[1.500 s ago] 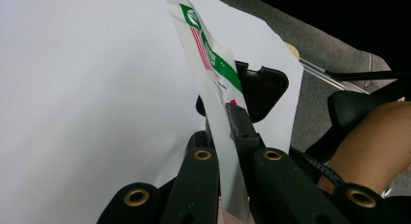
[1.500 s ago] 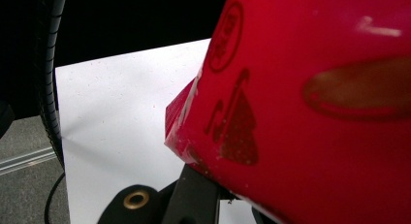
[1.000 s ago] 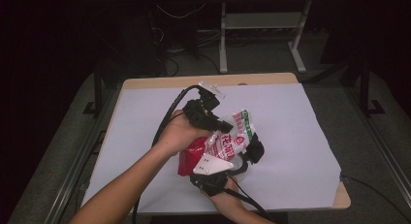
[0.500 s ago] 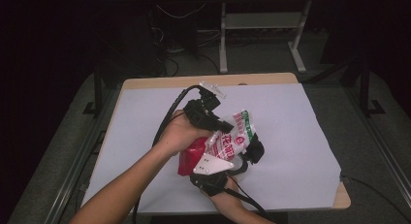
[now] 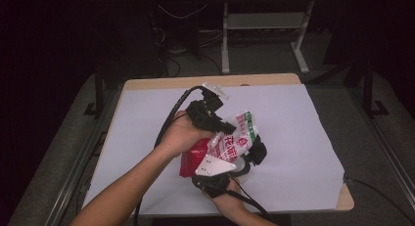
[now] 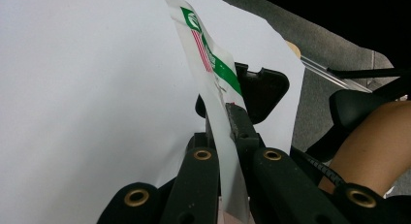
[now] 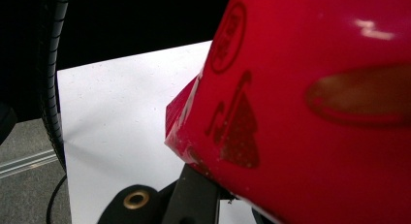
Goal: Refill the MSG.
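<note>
A snack bag [image 5: 230, 144], red at one end and white with a green stripe at the other, is held up over the middle of the white-covered table [image 5: 303, 123]. My left gripper [image 5: 229, 128] comes in from the left and is shut on the bag's pale top edge [image 6: 209, 64]; its jaws [image 6: 227, 121] pinch the thin film between them. My right gripper [image 5: 252, 152] rises from the near edge, with its grey plate facing up. It is shut on the bag, whose red side [image 7: 315, 112] covers most of its jaws [image 7: 208, 192].
Bare white sheet [image 5: 147, 123] lies to the left, right and far side of the bag. Beyond the table's far edge stand a metal desk frame [image 5: 264, 25] and loose cables [image 5: 171, 64] on the grey floor. Metal rails [image 5: 386, 147] run along both sides.
</note>
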{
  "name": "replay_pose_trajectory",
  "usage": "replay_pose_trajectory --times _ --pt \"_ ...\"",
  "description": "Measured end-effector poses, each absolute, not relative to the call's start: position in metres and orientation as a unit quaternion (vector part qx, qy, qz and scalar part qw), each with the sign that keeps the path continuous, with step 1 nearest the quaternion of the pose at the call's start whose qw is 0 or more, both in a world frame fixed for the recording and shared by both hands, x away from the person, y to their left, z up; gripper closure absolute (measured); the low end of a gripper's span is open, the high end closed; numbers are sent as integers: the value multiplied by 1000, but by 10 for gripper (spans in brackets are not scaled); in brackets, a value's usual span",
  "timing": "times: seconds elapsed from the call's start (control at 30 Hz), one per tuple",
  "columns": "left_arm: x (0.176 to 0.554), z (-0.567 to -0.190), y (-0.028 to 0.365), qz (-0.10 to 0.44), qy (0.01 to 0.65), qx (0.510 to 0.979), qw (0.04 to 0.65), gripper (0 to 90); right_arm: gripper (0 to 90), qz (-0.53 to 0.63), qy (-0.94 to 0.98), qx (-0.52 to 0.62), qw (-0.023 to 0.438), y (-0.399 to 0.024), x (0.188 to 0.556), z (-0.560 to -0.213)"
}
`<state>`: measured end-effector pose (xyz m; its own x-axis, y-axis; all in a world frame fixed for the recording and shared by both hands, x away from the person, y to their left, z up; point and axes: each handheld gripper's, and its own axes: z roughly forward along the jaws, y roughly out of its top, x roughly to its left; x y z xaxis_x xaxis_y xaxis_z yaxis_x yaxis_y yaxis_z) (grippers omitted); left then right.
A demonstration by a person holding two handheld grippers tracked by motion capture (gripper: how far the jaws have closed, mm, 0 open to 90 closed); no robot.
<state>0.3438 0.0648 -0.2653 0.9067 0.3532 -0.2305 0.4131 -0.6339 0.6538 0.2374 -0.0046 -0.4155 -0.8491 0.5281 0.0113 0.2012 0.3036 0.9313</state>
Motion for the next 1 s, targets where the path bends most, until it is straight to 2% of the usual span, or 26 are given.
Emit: replay_pose_trajectory --times 1.0 --pt "343 -264 63 -37 210 905 368 900 899 545 792 231 152 -5 237 -415"
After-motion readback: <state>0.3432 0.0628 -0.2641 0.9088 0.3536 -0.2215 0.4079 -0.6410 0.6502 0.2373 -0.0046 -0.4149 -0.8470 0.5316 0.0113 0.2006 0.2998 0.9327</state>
